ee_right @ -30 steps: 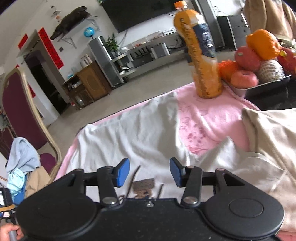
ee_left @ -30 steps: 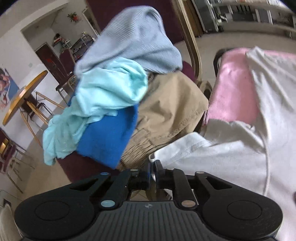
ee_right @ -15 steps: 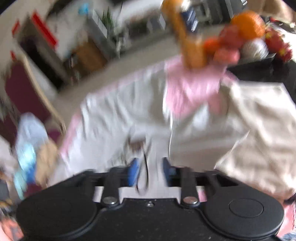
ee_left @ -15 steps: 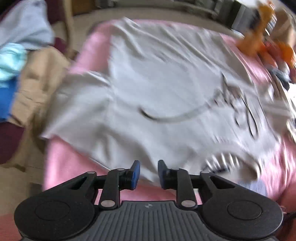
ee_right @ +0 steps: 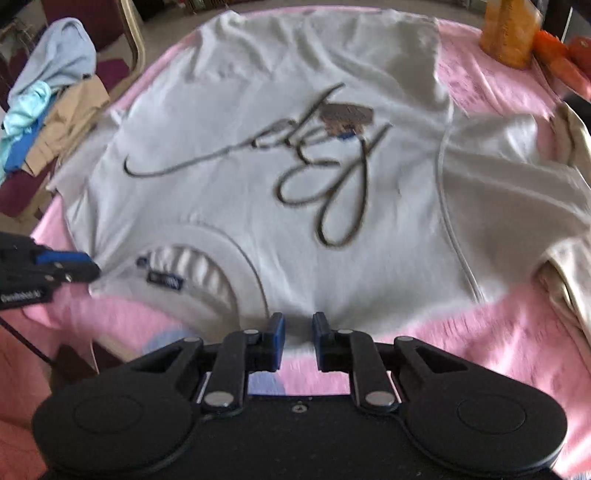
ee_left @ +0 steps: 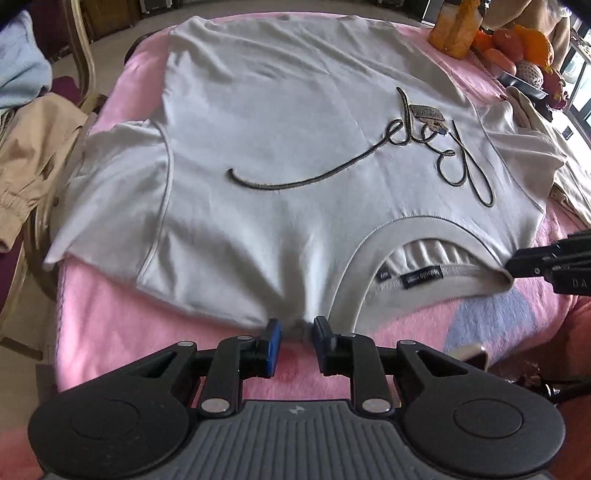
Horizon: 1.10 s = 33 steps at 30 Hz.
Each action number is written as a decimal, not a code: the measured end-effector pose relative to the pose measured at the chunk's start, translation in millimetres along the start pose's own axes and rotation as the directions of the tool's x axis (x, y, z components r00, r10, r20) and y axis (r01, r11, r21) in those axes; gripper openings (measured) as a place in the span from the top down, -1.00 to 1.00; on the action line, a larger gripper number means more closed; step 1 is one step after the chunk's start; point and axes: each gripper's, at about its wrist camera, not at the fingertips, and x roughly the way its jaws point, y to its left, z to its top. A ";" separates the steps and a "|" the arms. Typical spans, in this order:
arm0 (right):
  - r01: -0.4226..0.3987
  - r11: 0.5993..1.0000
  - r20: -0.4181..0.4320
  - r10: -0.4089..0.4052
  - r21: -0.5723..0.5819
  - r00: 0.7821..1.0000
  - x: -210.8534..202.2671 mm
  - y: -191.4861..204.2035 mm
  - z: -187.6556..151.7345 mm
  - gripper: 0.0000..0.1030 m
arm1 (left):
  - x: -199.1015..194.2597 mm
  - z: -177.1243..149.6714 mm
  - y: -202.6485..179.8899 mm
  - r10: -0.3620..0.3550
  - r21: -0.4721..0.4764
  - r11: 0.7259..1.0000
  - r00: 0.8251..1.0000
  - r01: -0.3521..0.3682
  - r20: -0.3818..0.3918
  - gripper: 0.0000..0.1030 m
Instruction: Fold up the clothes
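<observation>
**White T-shirt spread face-up, both tools pinching its shoulder edge**

A white T-shirt [ee_left: 280, 122] lies flat on the pink cloth [ee_left: 122, 325] that covers the table, front side up, with black script lettering [ee_left: 454, 155] across the chest and the collar [ee_left: 424, 258] at the near edge. Its hem is at the far side and a short sleeve spreads out to each side.

The left tool [ee_left: 296, 332] sits at the near edge of the shirt, to the left of the collar; its blue-padded fingers [ee_left: 274, 334] are drawn close with a small bunch of the shoulder fabric nipped between them. The right tool [ee_right: 297, 328] is at the near edge on the other side of the collar, its fingers likewise close together on a fold of the shirt; that view is somewhat blurred.

A bottle of orange drink [ee_left: 454, 29] and a tray of fruit [ee_left: 524, 62] stand at the far right corner of the table. A beige garment [ee_right: 576, 236] lies beside the right sleeve. To the left, a chair [ee_left: 83, 55] carries a heap of clothes [ee_right: 48, 96] in pale blue, turquoise, deep blue and tan
</observation>
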 end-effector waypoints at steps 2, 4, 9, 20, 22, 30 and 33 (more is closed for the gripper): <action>0.017 1.000 0.000 -0.017 0.008 1.000 -6.8 -0.8 -6.4 0.69 | -9.2 -3.9 2.0 0.011 -0.009 1.000 1.000 -0.011 0.019 0.60; 0.022 0.999 0.021 -0.023 0.028 1.000 -16.4 -3.0 -8.4 0.68 | -22.8 -7.2 6.3 0.002 -0.029 1.000 0.998 0.000 0.070 0.63; -0.016 0.996 0.122 0.006 0.084 0.993 -30.0 -11.4 -2.8 0.68 | -19.8 3.2 18.0 0.003 -0.103 0.995 0.993 0.009 0.118 0.64; 0.022 0.997 0.066 -0.027 0.074 0.997 -4.5 -11.4 -0.5 0.75 | 6.1 -3.0 28.2 0.181 -0.080 0.980 0.983 -0.182 -0.022 0.47; 0.046 0.995 0.050 -0.050 0.093 0.998 -9.5 -14.1 -5.6 0.76 | -1.6 -4.4 30.9 0.197 -0.088 0.976 0.980 -0.197 -0.015 0.59; -0.018 0.985 0.261 -0.027 0.171 0.965 -90.4 -25.9 18.8 0.65 | -59.1 31.3 57.1 0.207 -0.197 0.965 0.965 -0.174 0.162 0.56; -0.056 0.982 0.371 -0.016 0.182 0.929 -124.7 -28.2 41.8 0.38 | -80.2 50.3 68.2 0.215 -0.240 0.958 0.950 -0.160 0.227 0.42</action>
